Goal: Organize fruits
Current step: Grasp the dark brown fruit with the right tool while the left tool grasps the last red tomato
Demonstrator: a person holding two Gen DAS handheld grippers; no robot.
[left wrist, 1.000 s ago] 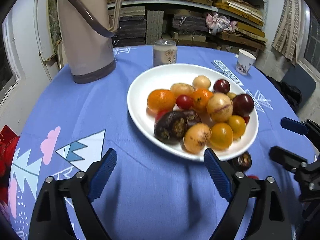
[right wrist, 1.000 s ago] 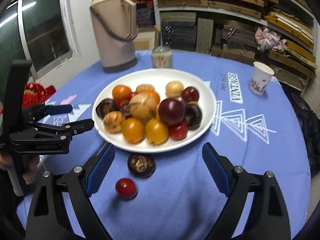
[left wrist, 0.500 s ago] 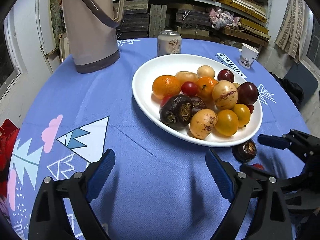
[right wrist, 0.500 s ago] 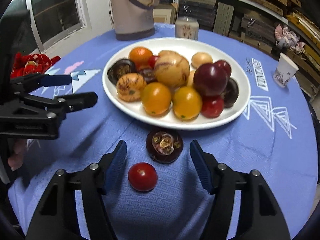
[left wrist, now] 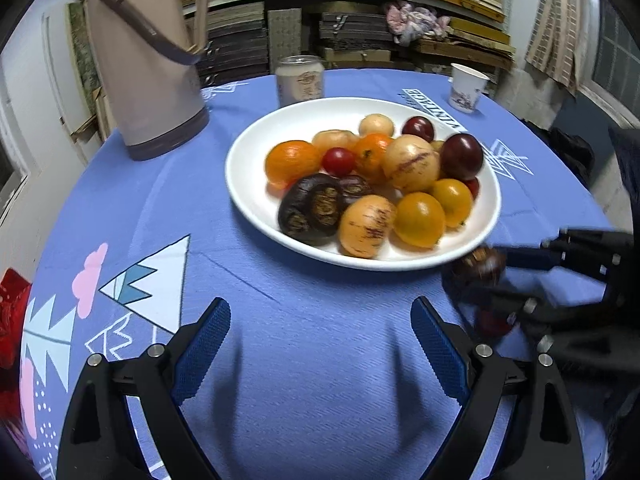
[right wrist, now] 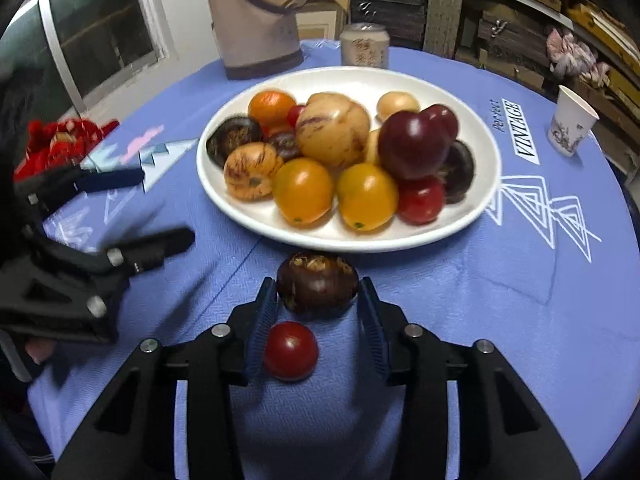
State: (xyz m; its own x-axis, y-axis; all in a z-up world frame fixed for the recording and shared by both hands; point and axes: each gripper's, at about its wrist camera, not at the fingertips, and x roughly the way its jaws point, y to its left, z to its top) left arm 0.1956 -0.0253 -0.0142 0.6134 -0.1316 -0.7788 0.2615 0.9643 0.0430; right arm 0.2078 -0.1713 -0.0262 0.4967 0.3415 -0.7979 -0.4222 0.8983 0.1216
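A white plate heaped with several oranges, tomatoes, plums and striped melons sits mid-table. Just in front of its near rim lies a dark purple mangosteen. My right gripper straddles it; its jaws are closing and both blue pads touch the fruit's sides. A small red tomato lies on the cloth further back between the fingers, untouched. My left gripper hovers open over bare blue cloth left of the plate, holding nothing.
A tall beige thermos jug stands at the back left, a drink can behind the plate, and a paper cup at the back right. Something red lies by the table's left edge. Shelves of stacked boards fill the background.
My right gripper has come down and forward over the mangosteen, and its jaws have narrowed from wide apart to touching the fruit. The left gripper has stayed nearly still.
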